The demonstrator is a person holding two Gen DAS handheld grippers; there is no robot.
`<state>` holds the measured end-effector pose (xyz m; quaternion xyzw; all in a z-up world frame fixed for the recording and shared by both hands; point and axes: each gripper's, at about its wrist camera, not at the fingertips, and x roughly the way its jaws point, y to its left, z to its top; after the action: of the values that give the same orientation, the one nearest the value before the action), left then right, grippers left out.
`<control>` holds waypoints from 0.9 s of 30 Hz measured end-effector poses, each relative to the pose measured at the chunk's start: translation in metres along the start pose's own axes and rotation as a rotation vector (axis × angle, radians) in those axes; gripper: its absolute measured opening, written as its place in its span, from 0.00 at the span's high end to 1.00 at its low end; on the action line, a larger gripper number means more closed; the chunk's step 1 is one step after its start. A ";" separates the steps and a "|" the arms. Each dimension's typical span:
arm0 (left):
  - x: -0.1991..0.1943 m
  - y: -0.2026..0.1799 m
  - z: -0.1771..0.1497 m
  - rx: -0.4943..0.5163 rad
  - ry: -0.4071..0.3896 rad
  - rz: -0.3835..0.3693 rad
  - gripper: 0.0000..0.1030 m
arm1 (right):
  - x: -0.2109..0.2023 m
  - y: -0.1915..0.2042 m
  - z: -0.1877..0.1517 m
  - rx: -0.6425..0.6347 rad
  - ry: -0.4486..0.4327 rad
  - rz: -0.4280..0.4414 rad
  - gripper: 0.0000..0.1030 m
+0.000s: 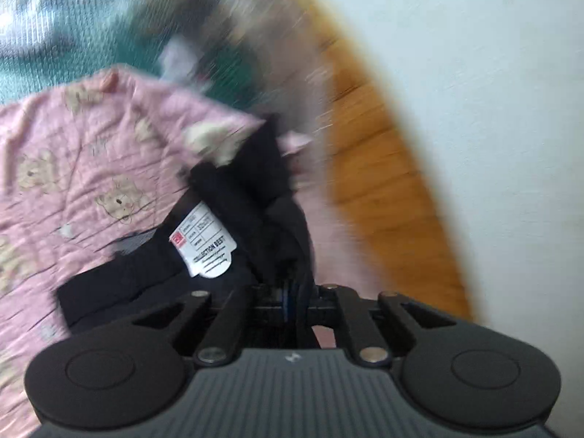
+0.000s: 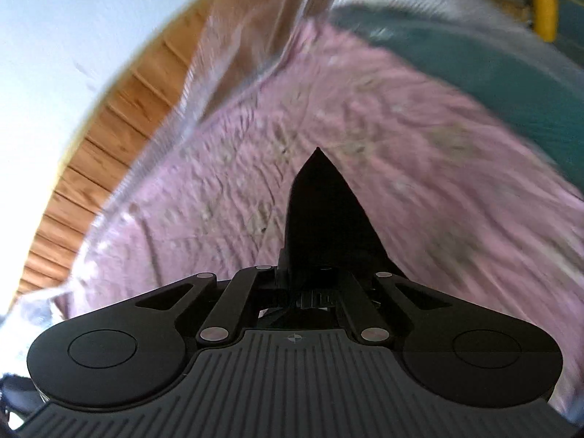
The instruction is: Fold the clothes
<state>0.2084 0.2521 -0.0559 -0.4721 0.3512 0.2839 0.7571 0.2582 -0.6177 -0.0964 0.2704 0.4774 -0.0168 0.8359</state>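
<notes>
**Bed with pink quilt**

A bed carries everything, covered by a pink quilt [image 1: 80, 168] printed with teddy bears. A green knit blanket [image 1: 54, 36] lies on it at the far side, touching the quilt's edge. A wooden frame [image 2: 109, 138] runs along the bed's side, against a white wall [image 1: 492, 73]

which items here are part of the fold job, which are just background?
In the job:
- black garment, white tag
- left gripper, shut on it
- right gripper, shut on black fabric

Lying about:
- pink bear-print blanket
- green knit fabric
- wooden floor
</notes>
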 end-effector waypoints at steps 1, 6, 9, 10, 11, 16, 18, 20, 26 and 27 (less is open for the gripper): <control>0.043 -0.010 0.002 0.051 0.022 0.064 0.87 | 0.033 0.004 0.014 -0.004 0.025 -0.021 1.00; 0.148 -0.023 0.003 0.088 0.061 0.202 0.91 | 0.154 -0.008 0.059 0.103 0.041 -0.087 1.00; 0.135 -0.016 0.011 0.108 -0.005 0.167 0.79 | 0.161 -0.012 0.071 0.107 -0.032 -0.023 0.75; 0.130 -0.010 0.016 0.095 -0.008 0.140 0.76 | 0.154 -0.013 0.071 0.078 -0.064 -0.018 0.72; 0.129 -0.008 0.025 0.086 -0.011 0.123 0.74 | 0.147 -0.015 0.070 0.050 -0.095 -0.014 0.72; 0.096 -0.003 0.040 0.148 -0.035 0.109 0.59 | 0.081 -0.038 0.050 0.003 -0.240 -0.034 0.68; 0.079 0.003 0.040 0.152 -0.033 0.099 0.58 | 0.057 -0.041 0.032 -0.036 -0.246 -0.041 0.67; 0.061 0.012 0.036 0.140 -0.042 0.096 0.55 | 0.048 -0.037 0.008 -0.091 -0.198 -0.025 0.67; 0.009 0.065 0.014 0.098 -0.046 0.128 0.54 | 0.061 -0.035 -0.050 -0.290 -0.043 -0.111 0.65; 0.000 0.076 0.009 0.089 -0.046 0.137 0.54 | 0.058 -0.044 -0.051 -0.252 -0.062 -0.112 0.62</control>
<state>0.1532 0.2904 -0.0923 -0.4061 0.3776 0.3300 0.7640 0.2370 -0.6184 -0.1822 0.1355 0.4642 -0.0116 0.8752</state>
